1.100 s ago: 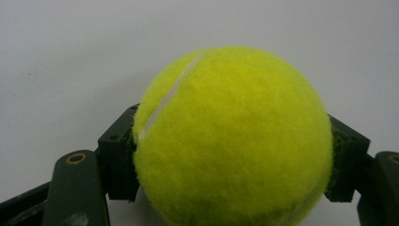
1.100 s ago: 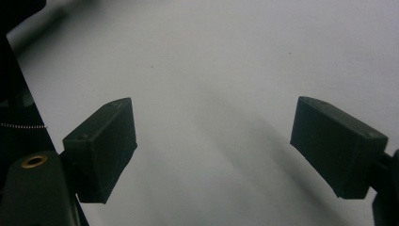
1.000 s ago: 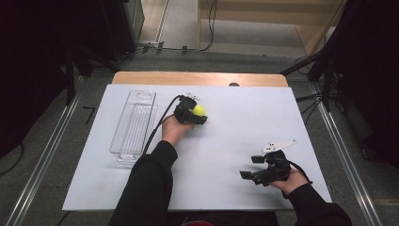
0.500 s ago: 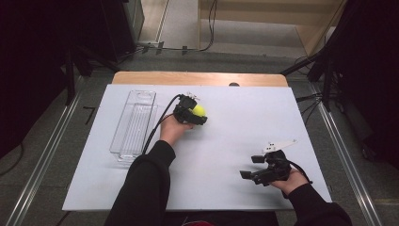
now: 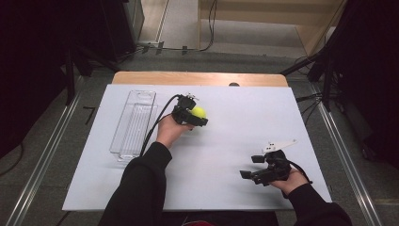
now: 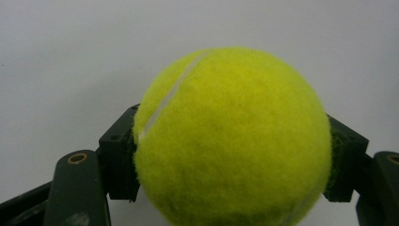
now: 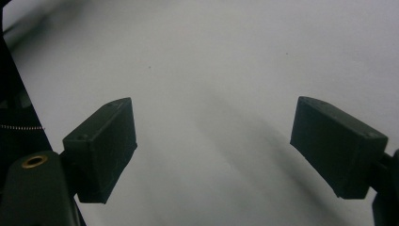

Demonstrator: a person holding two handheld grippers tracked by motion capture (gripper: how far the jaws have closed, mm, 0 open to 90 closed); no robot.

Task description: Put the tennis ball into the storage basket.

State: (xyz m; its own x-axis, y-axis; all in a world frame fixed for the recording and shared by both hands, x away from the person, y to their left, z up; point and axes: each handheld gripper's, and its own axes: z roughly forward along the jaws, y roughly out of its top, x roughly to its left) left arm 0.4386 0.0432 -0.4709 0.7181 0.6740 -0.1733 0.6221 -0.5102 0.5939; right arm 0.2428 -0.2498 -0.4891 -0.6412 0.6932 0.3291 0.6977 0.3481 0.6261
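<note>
We see the left gripper [image 5: 196,115] near the middle of the white table [image 5: 235,141], clamped on a yellow tennis ball [image 5: 199,112]. In the left gripper view the ball [image 6: 230,141] sits squarely between the two black jaws, one pressed to each side. Its lower edge is cut off by the frame, and the jaw pads are mostly hidden behind its fuzz. Being round, the ball has no long axis; what we can note is its white seam [image 6: 171,96], which runs slanting from upper middle down to the left. From above, the gripper body covers the ball's near side, so we cannot tell whether it touches the table or is lifted.

The right gripper [image 5: 249,167] is held low over the near right part of the table, well apart from the ball. In the right gripper view [image 7: 214,146] its jaws stand wide apart with bare white surface between them.

A clear plastic tray [image 5: 134,123] lies lengthwise at the table's left, just beyond the left forearm [image 5: 141,183]. Its contents are hard to make out.
</note>
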